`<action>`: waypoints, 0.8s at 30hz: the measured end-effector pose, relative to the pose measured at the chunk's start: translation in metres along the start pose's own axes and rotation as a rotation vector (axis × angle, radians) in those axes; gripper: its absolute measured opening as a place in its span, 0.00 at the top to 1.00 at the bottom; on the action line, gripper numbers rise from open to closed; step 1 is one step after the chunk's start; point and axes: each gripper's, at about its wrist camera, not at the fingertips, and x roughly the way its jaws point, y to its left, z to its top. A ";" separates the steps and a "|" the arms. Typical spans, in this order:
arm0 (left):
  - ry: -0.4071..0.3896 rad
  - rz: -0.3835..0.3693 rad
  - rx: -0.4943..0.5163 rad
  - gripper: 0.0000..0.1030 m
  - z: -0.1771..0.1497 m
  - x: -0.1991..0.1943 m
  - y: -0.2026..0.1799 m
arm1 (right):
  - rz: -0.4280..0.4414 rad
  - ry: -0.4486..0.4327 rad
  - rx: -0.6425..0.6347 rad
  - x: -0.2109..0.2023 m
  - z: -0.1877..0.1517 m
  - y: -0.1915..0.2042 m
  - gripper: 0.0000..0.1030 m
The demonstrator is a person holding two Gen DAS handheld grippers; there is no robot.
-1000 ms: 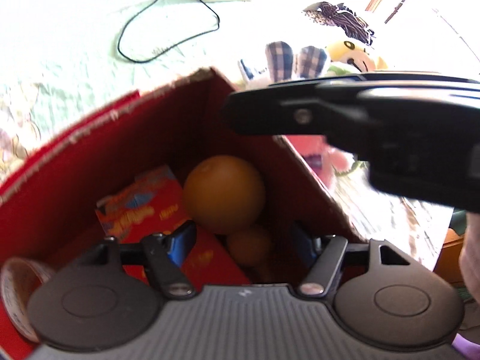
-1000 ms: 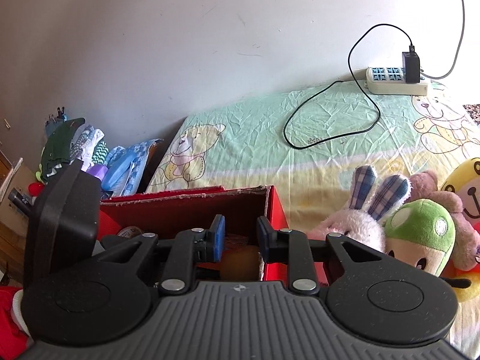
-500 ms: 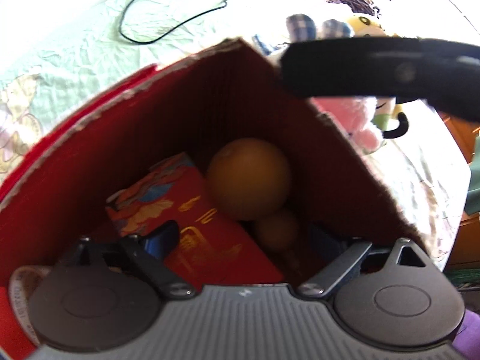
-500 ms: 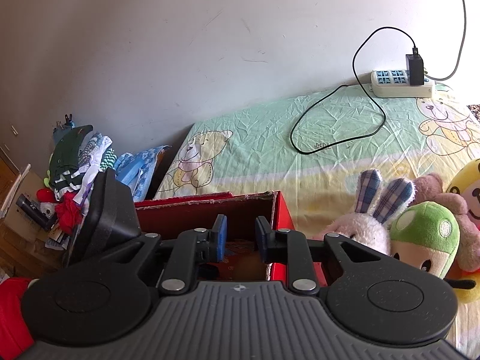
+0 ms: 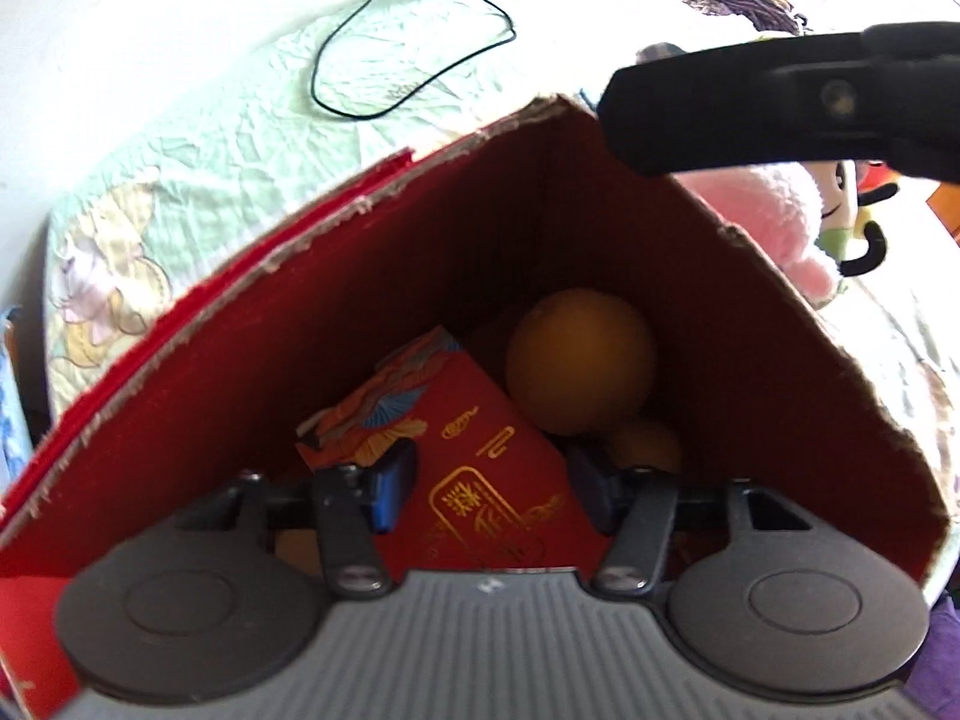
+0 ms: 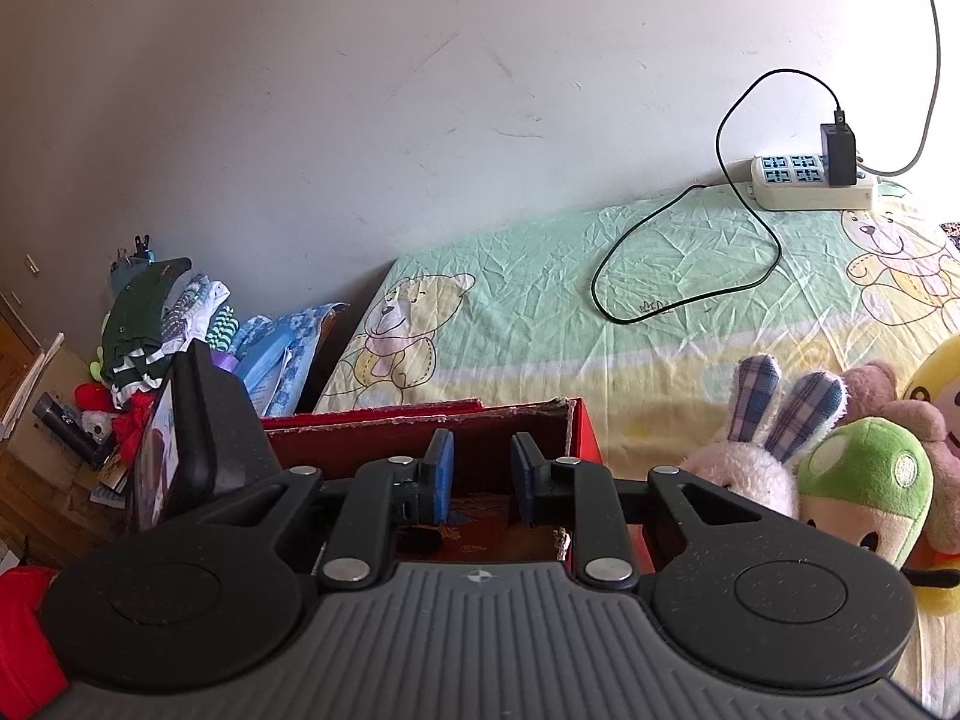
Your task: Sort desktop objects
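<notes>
Red packet [image 5: 480, 456] lay flat inside red cardboard box [image 5: 372, 276], beside large orange [image 5: 579, 360]. Judged light, thin, slick; best pinched at exposed edge. Left gripper [image 5: 489, 486] spread wide, empty, above it. Right gripper [image 6: 478, 477] parted, empty, over box rim.

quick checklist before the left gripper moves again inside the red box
1. Left gripper open: ok, nothing between its fingers.
2. Left gripper inside red box: ok, above the red packet.
3. Large orange and small orange in the far corner: ok.
4. Right gripper empty: ok, open over the box.
5. Right gripper clear of left's path: cannot tell, it overhangs the rim.
6. Plush toys outside: ok.
</notes>
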 end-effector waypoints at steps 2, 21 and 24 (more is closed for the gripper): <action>0.001 0.012 -0.003 0.37 -0.001 0.001 0.003 | 0.002 -0.004 0.003 -0.002 0.000 0.000 0.76; -0.068 0.066 -0.104 0.33 -0.004 -0.021 0.035 | 0.022 0.024 -0.044 0.007 -0.005 0.017 0.76; -0.078 0.118 -0.152 0.31 -0.016 -0.033 0.040 | 0.004 0.014 -0.056 0.006 -0.009 0.022 0.76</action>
